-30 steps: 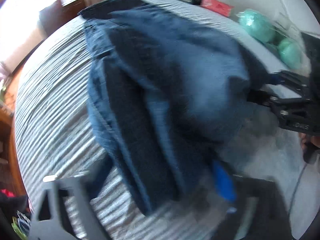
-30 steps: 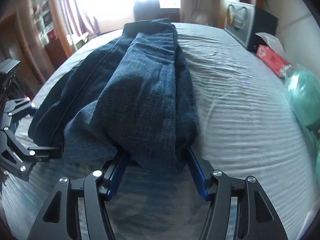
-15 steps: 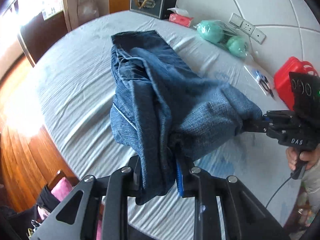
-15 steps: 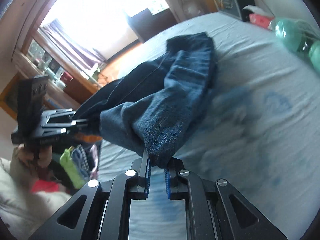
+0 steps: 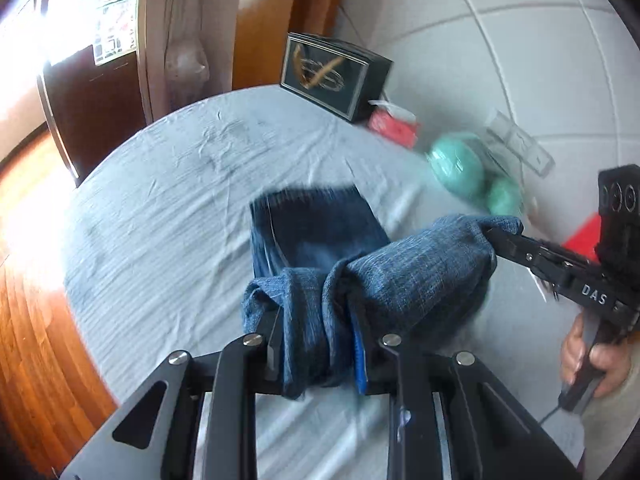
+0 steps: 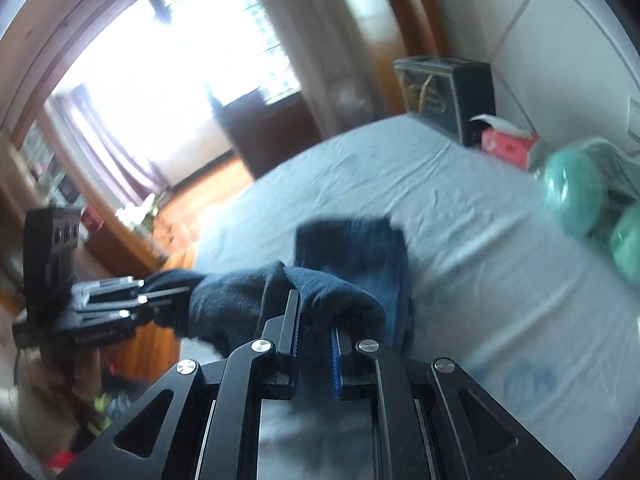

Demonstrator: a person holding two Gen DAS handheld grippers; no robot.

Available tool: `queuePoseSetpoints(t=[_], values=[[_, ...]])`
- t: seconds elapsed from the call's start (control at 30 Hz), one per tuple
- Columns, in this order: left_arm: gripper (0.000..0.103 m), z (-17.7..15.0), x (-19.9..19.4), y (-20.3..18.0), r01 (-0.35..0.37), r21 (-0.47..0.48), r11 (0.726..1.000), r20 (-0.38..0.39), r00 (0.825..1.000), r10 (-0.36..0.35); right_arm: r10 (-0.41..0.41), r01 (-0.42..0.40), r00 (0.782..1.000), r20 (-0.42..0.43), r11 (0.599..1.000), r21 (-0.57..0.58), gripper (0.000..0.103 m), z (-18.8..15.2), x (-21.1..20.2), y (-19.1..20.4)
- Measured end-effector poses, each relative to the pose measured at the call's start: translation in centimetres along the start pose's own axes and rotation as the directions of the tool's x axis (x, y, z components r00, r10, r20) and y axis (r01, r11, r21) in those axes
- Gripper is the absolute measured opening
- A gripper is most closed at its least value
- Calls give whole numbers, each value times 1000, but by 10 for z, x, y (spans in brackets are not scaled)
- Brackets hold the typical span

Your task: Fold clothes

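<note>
A pair of blue jeans (image 5: pixel 404 276) hangs between my two grippers above a grey bed sheet (image 5: pixel 168 220). My left gripper (image 5: pixel 316 344) is shut on one bunched edge of the jeans. My right gripper (image 6: pixel 314 320) is shut on the other edge of the jeans (image 6: pixel 248 296). The far end of the jeans (image 5: pixel 316 224) trails down onto the sheet. Each gripper shows in the other's view: the right gripper (image 5: pixel 496 238) at the right, the left gripper (image 6: pixel 160 300) at the left. Both views are blurred by motion.
A dark box (image 5: pixel 332 72), a red packet (image 5: pixel 392 128) and green balls in a clear bag (image 5: pixel 460 168) lie at the far side of the bed by the white wall. A wooden floor (image 5: pixel 36 312) lies to the left, with a window (image 6: pixel 180 68) beyond.
Both grippers have lifted the jeans higher and pulled them back; most of the denim has come off the sheet and now only the far end trails on it.
</note>
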State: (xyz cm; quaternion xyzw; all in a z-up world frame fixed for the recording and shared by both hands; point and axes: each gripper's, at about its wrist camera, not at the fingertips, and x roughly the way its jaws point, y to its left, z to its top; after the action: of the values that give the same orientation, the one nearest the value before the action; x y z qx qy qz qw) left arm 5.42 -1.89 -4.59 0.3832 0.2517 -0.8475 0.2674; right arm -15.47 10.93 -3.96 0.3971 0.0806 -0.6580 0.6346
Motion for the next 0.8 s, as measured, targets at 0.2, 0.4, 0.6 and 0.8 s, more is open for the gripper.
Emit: queuePoseSetpoints(t=[0.2, 0.4, 0.6, 0.8], values=[[23, 64, 94, 55, -17, -39, 999, -67, 998, 15, -43, 47, 998, -46, 995, 90, 12, 57, 100, -37], [28, 82, 176, 92, -23, -50, 998, -189, 982, 13, -120, 161, 973, -196, 964, 212, 22, 52, 207, -90], [50, 107, 145, 121, 108, -131, 985, -205, 970, -134, -91, 145, 978, -188, 944, 297, 30, 54, 187, -101], [96, 106, 72, 125, -4, -66, 998, -76, 997, -1, -129, 141, 990, -63, 956, 257, 55, 57, 91, -78]])
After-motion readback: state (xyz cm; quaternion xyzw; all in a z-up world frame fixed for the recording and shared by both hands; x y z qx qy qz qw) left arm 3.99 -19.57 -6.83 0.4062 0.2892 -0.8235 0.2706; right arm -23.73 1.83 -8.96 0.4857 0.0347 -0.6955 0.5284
